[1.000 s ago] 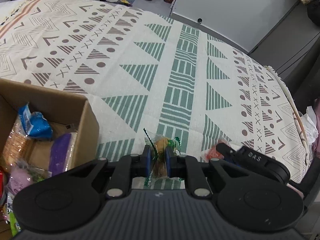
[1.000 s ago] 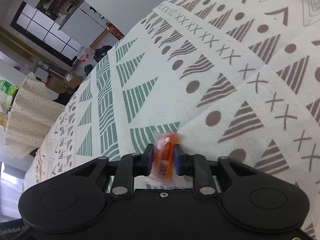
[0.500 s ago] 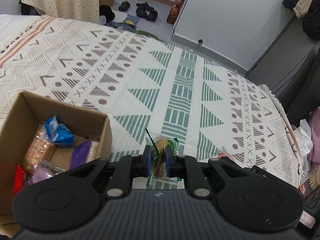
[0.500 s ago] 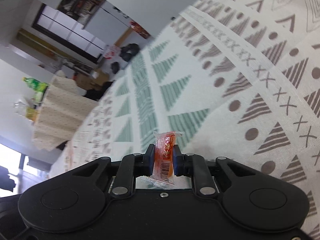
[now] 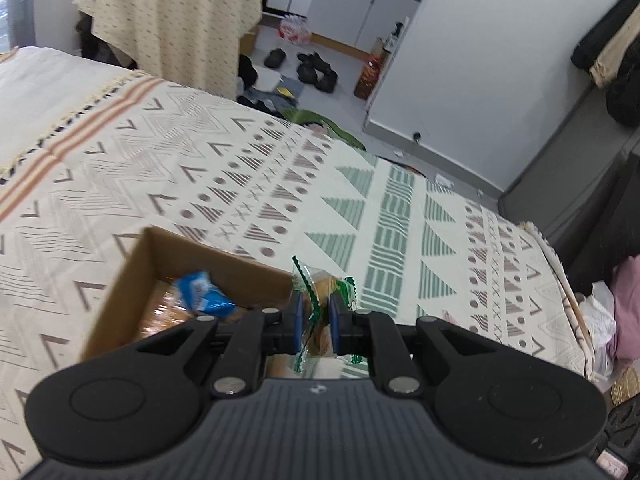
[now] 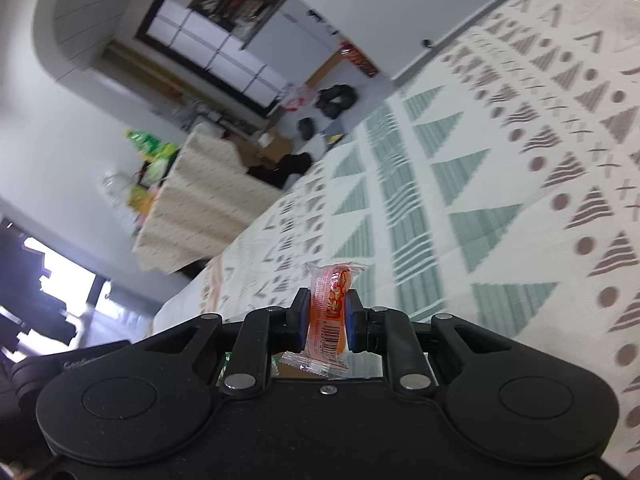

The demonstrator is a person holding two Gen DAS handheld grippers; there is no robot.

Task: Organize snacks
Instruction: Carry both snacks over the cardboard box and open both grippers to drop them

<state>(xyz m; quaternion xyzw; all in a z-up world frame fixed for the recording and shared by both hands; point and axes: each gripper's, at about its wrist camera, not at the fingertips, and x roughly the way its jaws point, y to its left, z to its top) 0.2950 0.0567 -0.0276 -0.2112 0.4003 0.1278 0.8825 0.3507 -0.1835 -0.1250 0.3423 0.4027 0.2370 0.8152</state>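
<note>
Left gripper clamps green-wrapped snack at cardboard box far corner; right gripper clamps orange snack packet, box unseen.

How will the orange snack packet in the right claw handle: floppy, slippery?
Probably light: the orange snack packet stays upright, pinched only at mid-body by the right claw. Its clear crimped ends look thin, likely crinkly. The glossy film may slip if the grip loosens.

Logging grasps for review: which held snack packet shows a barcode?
The orange snack packet in the right gripper; the left gripper's green-edged packet shows none.
</note>
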